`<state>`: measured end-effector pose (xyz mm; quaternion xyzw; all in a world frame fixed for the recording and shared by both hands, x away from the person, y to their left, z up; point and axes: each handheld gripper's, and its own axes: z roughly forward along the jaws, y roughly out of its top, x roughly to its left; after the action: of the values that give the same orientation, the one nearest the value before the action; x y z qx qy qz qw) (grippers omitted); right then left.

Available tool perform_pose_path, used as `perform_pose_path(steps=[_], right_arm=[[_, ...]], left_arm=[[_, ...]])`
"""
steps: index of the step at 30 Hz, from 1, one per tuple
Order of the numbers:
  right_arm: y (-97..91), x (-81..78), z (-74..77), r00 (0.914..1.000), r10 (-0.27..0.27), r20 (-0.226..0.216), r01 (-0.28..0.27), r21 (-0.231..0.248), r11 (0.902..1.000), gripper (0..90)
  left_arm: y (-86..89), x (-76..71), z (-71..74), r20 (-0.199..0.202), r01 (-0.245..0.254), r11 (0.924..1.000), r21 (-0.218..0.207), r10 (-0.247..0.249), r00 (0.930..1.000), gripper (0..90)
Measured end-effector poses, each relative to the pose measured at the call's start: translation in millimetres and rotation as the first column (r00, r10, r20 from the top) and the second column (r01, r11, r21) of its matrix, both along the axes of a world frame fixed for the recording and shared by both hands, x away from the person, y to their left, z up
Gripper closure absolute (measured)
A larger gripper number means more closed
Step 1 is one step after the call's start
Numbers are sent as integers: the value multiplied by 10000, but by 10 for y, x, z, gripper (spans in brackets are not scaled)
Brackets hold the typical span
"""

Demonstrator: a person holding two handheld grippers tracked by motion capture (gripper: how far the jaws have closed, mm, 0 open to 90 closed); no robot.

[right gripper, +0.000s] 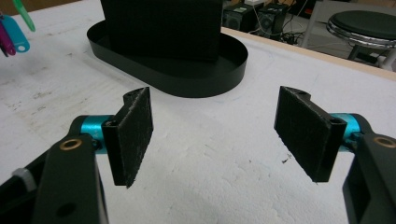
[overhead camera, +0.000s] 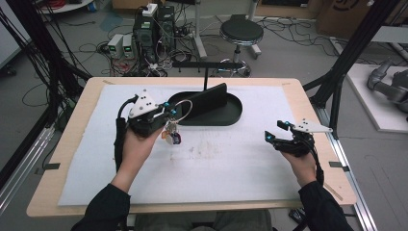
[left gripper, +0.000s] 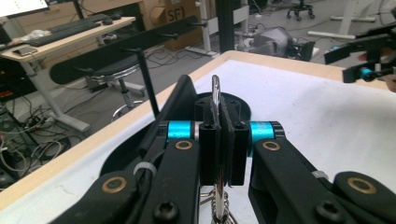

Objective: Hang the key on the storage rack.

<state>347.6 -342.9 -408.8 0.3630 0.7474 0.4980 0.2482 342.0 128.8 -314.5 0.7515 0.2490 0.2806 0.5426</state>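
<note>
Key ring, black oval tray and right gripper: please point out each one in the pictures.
key ring [overhead camera: 183,109], high view, on the wire loop above the tray's near wall.
black oval tray [right gripper: 187,84], right gripper view, on its near outer wall.
right gripper [right gripper: 215,135], right gripper view, midway between its open pads.

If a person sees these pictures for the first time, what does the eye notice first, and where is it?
First comes the left gripper, left of the table's middle, shut on a metal key ring with keys and coloured tags hanging below it. Just behind it stands a black oval tray with an upright black panel in it. At the right of the white mat, the right gripper is open and holds nothing.
</note>
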Motion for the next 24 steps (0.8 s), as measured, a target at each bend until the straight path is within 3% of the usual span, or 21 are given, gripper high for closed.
perform_pose_path(steps=[24], right_arm=[[-13, 3, 1, 10000, -60, -23, 60, 136, 9999, 259]], left_arm=[[38, 381, 244, 299, -812, 9966, 116, 808, 9963, 864]])
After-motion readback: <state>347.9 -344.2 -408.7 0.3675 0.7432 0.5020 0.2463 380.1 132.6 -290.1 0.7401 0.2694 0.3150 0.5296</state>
